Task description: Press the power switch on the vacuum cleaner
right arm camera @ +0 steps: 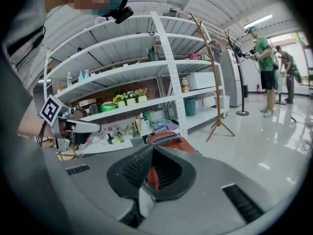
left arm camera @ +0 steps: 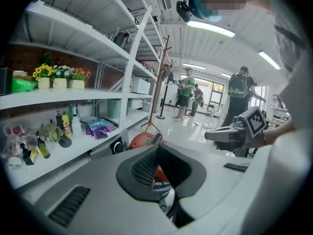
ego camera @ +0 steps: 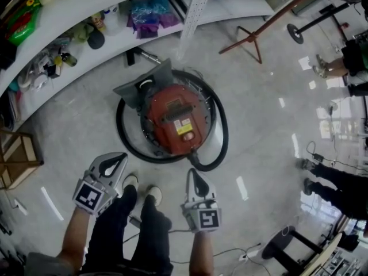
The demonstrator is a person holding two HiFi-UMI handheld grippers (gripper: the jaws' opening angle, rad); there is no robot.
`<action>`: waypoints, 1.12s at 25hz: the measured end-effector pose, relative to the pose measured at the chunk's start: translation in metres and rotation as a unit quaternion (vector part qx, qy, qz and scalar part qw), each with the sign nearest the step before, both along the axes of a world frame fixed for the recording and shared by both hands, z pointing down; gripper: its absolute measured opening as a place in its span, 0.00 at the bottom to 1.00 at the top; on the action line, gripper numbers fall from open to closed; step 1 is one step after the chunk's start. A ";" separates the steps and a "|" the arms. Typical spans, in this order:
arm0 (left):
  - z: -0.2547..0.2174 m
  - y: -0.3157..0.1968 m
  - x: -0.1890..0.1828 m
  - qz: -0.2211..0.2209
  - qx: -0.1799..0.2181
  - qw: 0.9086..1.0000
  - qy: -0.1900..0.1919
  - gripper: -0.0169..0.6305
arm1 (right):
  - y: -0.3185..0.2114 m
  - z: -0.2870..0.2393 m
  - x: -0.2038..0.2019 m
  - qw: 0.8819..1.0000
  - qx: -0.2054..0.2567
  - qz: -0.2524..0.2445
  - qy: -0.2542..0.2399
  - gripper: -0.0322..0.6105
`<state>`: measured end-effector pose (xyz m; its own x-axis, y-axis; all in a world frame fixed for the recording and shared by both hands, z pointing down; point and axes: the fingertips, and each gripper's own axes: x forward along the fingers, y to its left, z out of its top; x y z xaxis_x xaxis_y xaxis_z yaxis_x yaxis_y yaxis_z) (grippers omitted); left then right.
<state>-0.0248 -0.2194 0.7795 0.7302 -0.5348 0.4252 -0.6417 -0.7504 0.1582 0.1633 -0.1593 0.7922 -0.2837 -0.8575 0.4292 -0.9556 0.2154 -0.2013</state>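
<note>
Jaws on both your grippers sit together, pad to pad, clamped on nothing. From the head view, your left gripper and right gripper hang over the floor just short of the red vacuum, with its black hose ringed round it. Only the gripper views show flowerpots on the shelf, bottles on the board below, and people beyond.

A red vacuum cleaner sits on the floor, ringed by its black hose. The left gripper and right gripper hover near it, not touching.
</note>
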 end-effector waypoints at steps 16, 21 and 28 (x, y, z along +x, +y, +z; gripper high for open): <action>-0.012 0.002 0.007 -0.002 -0.002 1.000 0.010 0.04 | -0.028 0.038 0.008 0.999 -0.030 -0.011 0.014 0.05; -0.013 0.005 0.008 0.000 -0.004 1.000 0.010 0.04 | -0.047 0.047 0.008 0.999 -0.030 -0.011 0.009 0.05; -0.021 0.004 0.010 0.008 0.002 1.000 0.017 0.04 | -0.067 0.061 0.006 0.999 -0.046 -0.008 0.007 0.05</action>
